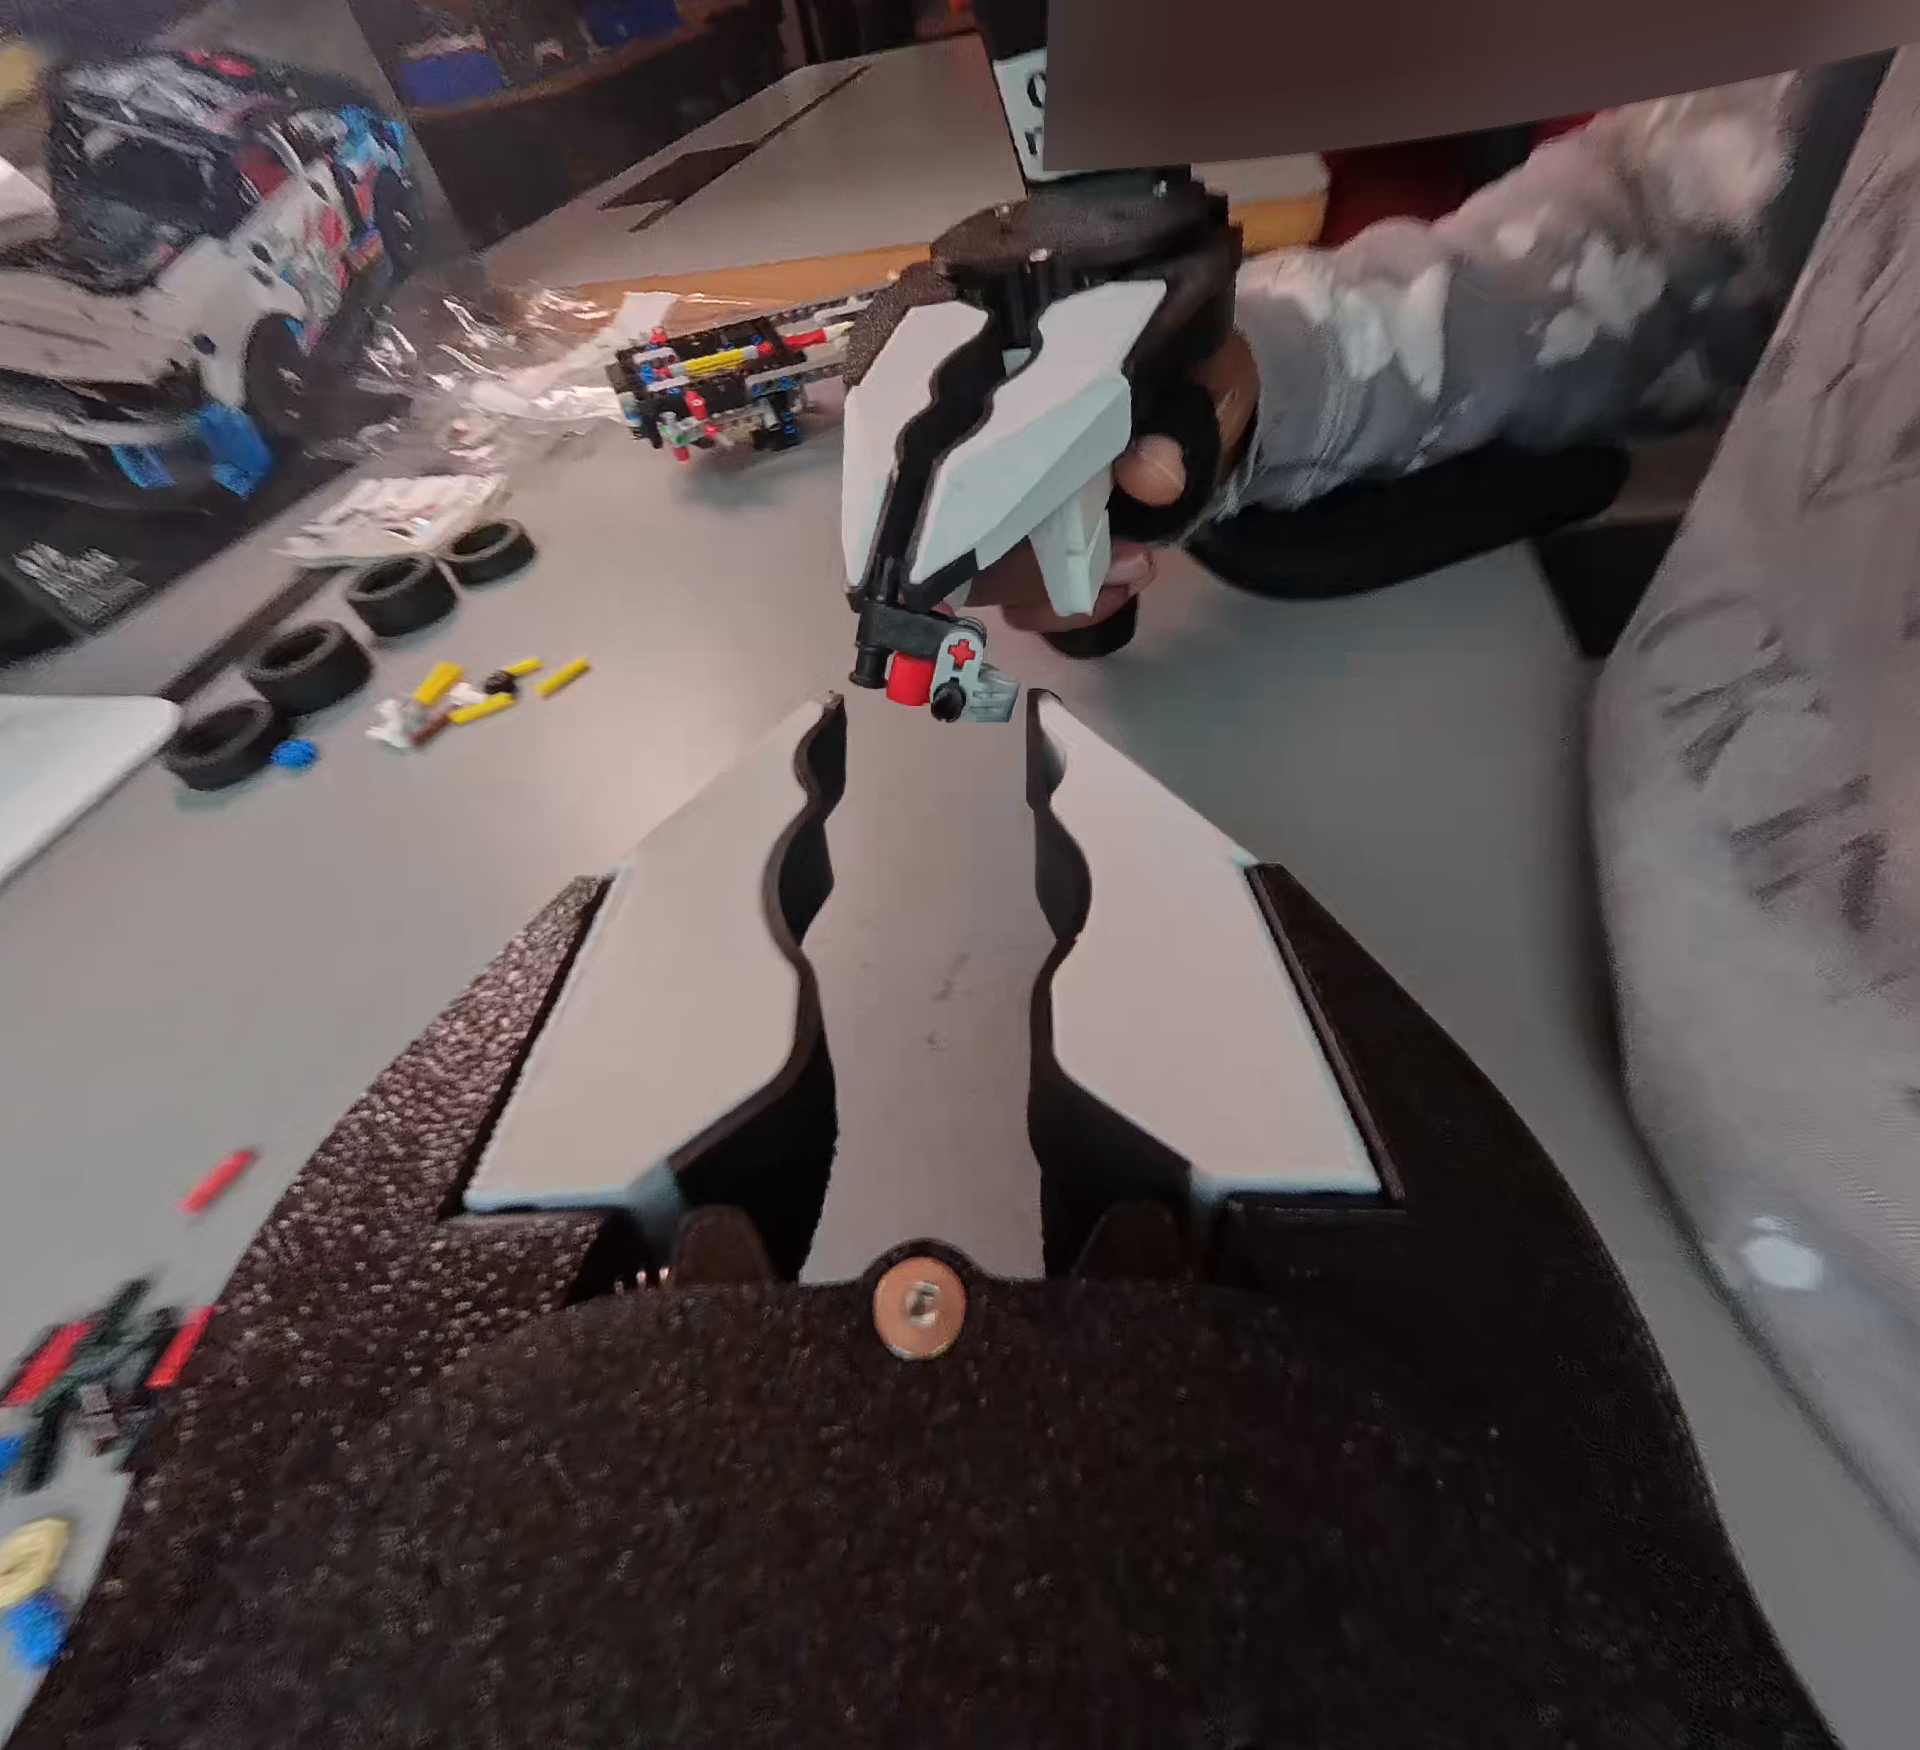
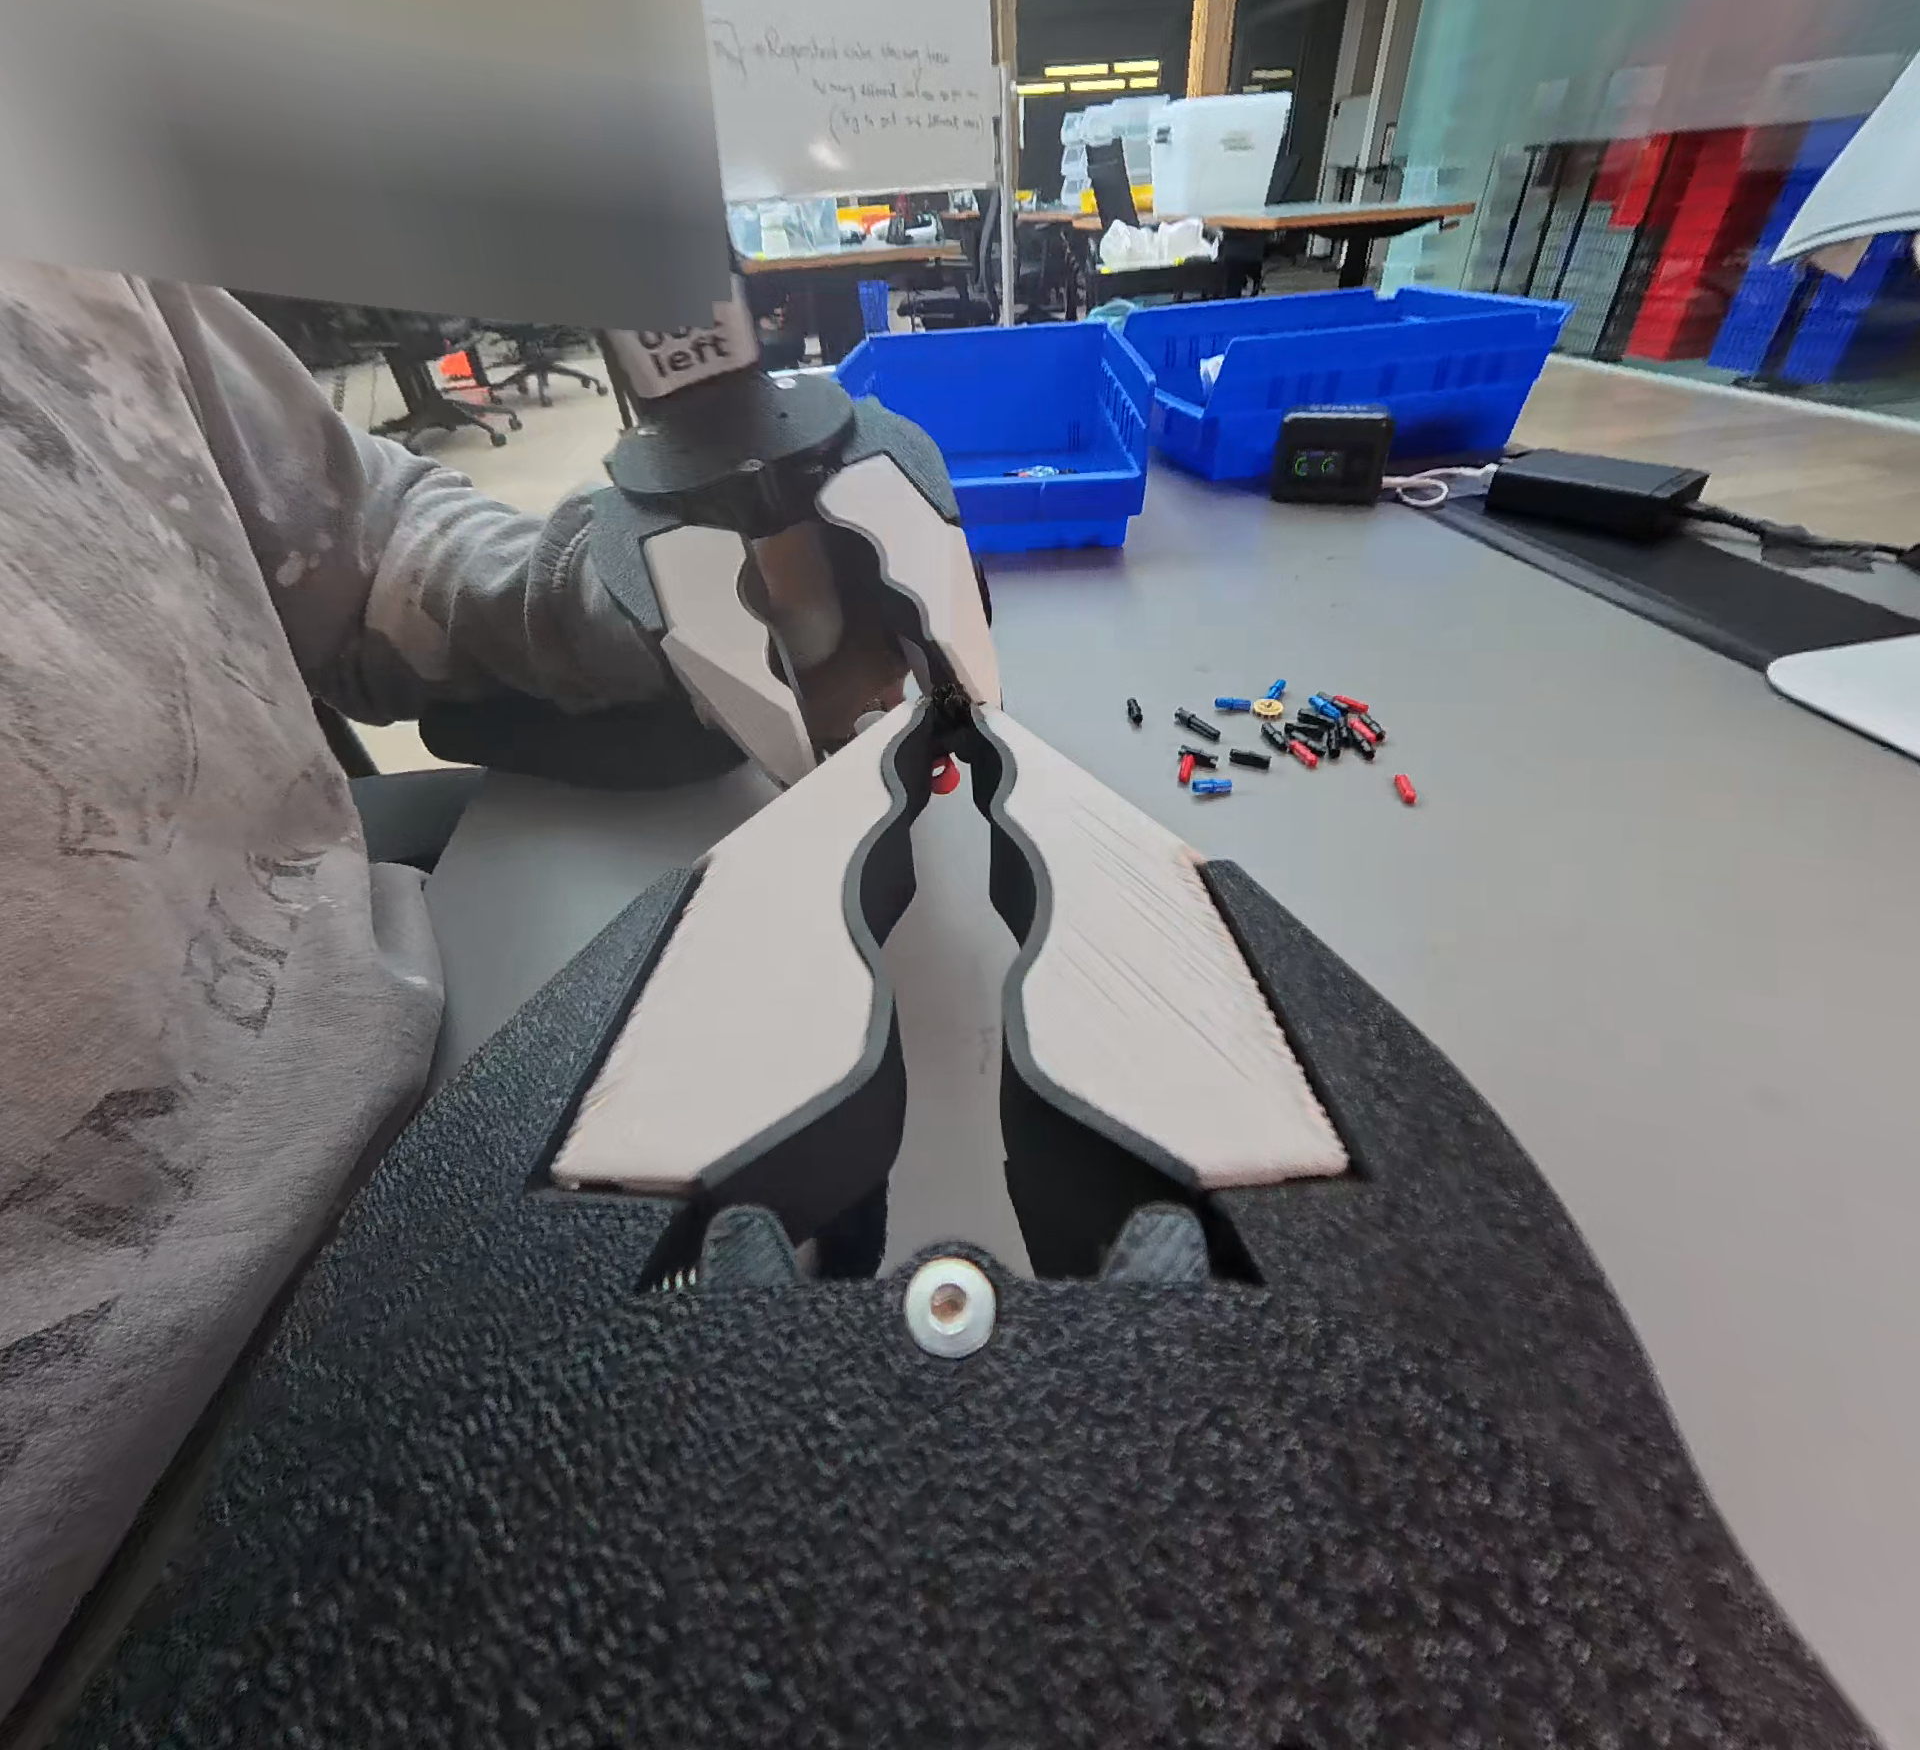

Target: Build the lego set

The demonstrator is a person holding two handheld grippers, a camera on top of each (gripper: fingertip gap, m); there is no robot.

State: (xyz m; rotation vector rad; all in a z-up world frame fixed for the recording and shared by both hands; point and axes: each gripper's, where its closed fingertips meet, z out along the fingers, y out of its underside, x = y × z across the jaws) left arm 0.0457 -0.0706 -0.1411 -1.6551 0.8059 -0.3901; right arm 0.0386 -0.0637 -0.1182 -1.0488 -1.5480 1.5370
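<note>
Lego subassembly (image 1: 940, 670), red bush, grey connector, black pins, pinched in right gripper (image 1: 871, 651)

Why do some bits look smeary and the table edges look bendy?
In the left wrist view, the loose parts bottom left and the tyres are smeared by blur, while the small assembly in the right tongs stays sharp. In the right wrist view, the wide lens bends the table and blue bins.

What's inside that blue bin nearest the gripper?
The nearer blue bin looks almost empty: only a few small coloured bits lie on its floor by the front wall, too small to identify. That wall hides the floor's front strip. The second blue bin shows something white inside.
</note>
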